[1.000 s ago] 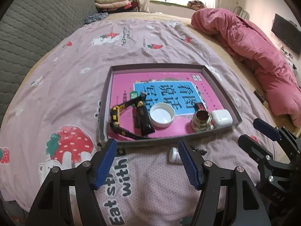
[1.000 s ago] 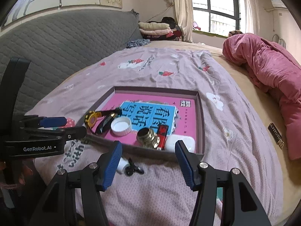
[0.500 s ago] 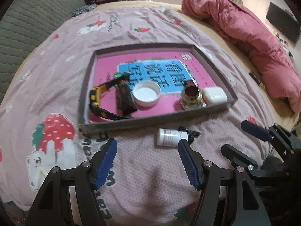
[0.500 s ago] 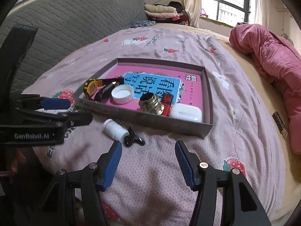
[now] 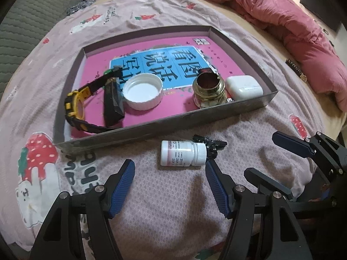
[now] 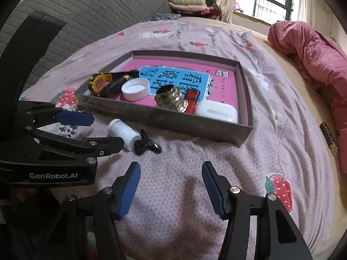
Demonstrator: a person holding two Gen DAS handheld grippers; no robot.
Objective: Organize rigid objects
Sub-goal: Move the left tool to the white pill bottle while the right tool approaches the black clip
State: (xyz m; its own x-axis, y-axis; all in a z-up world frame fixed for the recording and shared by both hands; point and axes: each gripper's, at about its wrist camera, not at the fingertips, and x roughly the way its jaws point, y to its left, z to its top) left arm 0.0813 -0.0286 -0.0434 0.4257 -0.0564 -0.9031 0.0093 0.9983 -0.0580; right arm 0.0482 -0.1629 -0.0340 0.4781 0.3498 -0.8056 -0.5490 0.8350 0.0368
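a small white plastic pill bottle [image 5: 183,153] lay on its side on the pink strawberry-print bedspread [image 5: 173,195], just outside the shallow grey cardboard tray [image 5: 151,127], long axis along the tray's near wall, cap touching a black clip [image 5: 211,145]. left gripper [image 5: 169,186] and right gripper [image 6: 171,186] both had fingers wide, empty.

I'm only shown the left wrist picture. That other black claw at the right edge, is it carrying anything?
Observer: No. The right wrist view shows the right gripper open, with nothing between its blue pads.
Visitor: What's the dark red bit behind the brass pot?
Observer: Seen from the right, it is a small red object lying between the brass pot and the white case.
Visitor: Is there any writing on my own claw?
Observer: Yes. The body of the left gripper reads GenRobot.AI in white letters.
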